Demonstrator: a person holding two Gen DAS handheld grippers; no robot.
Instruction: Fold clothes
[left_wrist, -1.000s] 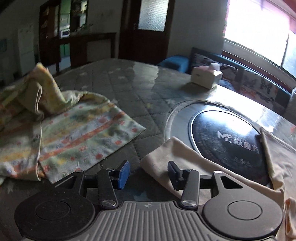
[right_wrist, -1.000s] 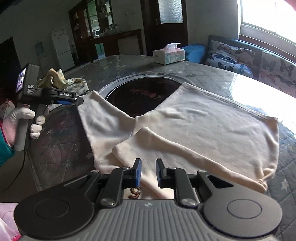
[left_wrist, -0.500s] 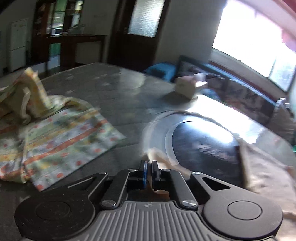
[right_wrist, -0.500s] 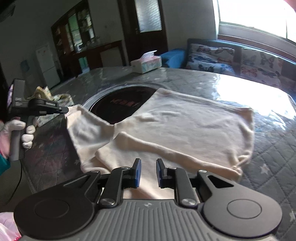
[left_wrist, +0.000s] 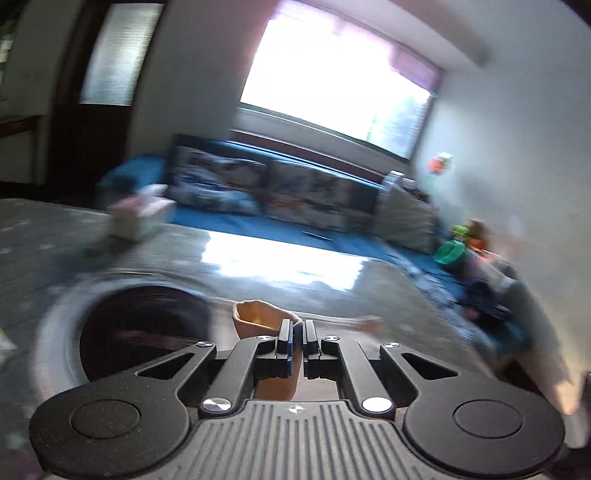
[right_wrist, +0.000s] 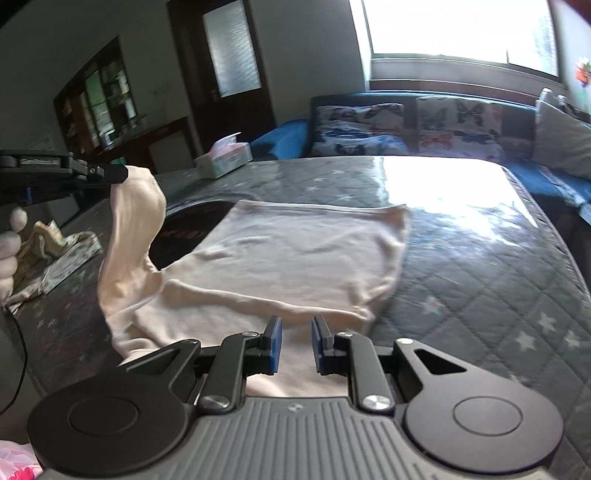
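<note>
A cream garment (right_wrist: 295, 251) lies spread flat on the quilted table (right_wrist: 480, 280). Its left sleeve (right_wrist: 136, 221) is pulled up off the table, and my left gripper (right_wrist: 122, 173) is shut on the sleeve's end. The left wrist view is blurred; there a fold of the cream cloth (left_wrist: 258, 317) sticks out by my left gripper (left_wrist: 298, 328), pinched between the closed jaws. My right gripper (right_wrist: 296, 341) hovers low over the garment's near edge with a narrow gap between its blue pads (right_wrist: 275, 343). Cloth shows under the gap, and I see none pinched.
A dark round hob (right_wrist: 192, 221) is set into the table, partly under the garment. A floral garment (right_wrist: 55, 251) lies at the left edge beside a gloved hand (right_wrist: 9, 251). A tissue box (right_wrist: 225, 158) stands at the far side, with a sofa (right_wrist: 406, 125) behind.
My left gripper closed on the sleeve end, then rose and swung right with it, lifting the sleeve. My right gripper slid along the near edge, its gap unchanged.
</note>
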